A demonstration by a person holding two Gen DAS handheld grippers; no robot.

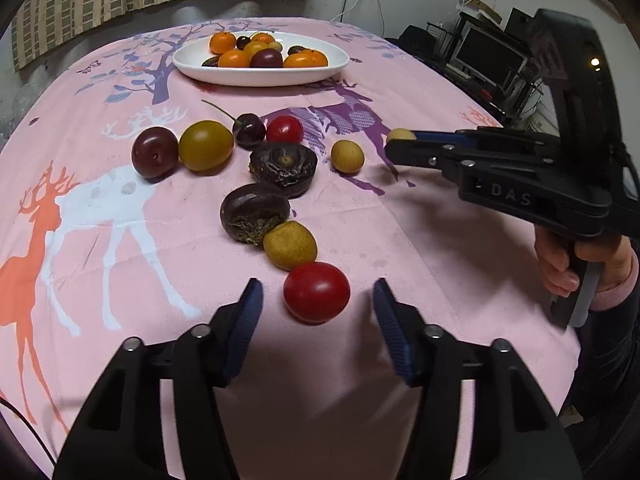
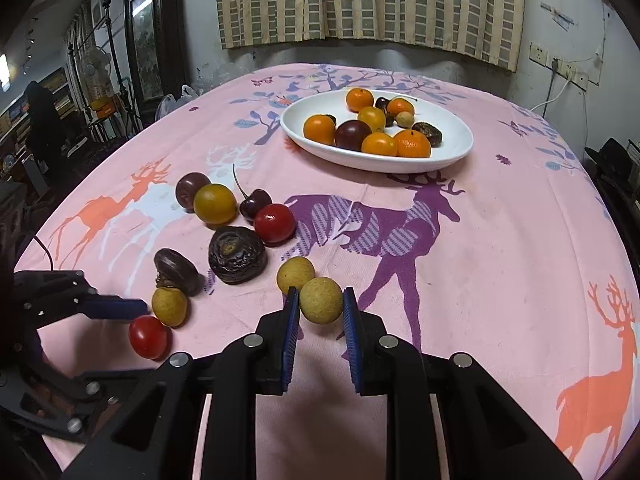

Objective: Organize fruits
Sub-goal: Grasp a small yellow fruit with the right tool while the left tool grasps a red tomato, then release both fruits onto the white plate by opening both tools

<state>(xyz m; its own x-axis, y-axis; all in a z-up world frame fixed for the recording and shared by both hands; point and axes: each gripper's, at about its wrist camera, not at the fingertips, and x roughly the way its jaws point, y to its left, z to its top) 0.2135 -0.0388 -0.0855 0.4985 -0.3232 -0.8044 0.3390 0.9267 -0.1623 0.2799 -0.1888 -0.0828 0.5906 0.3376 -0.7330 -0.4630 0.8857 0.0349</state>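
Note:
My right gripper (image 2: pixel 321 305) is shut on a tan longan (image 2: pixel 320 300) and holds it just above the cloth; it also shows in the left wrist view (image 1: pixel 400 136). My left gripper (image 1: pixel 318 294) is open, its pads on either side of a red cherry tomato (image 1: pixel 317 292) that rests on the cloth. A white plate (image 2: pixel 456 152) at the far side holds oranges, plums and other fruit. Loose on the cloth lie another longan (image 2: pixel 295 274), two dark passion fruits (image 2: pixel 237 255), a cherry (image 2: pixel 255 202), a second tomato (image 2: pixel 274 224), a yellow plum (image 2: pixel 215 204) and a purple plum (image 2: pixel 190 189).
The round table wears a pink deer-print cloth (image 2: pixel 500 260). A third longan (image 1: pixel 289 245) touches the nearer passion fruit (image 1: pixel 254 218), just beyond the tomato at my left gripper. A curtain and wall sockets are behind the table; shelves stand to the sides.

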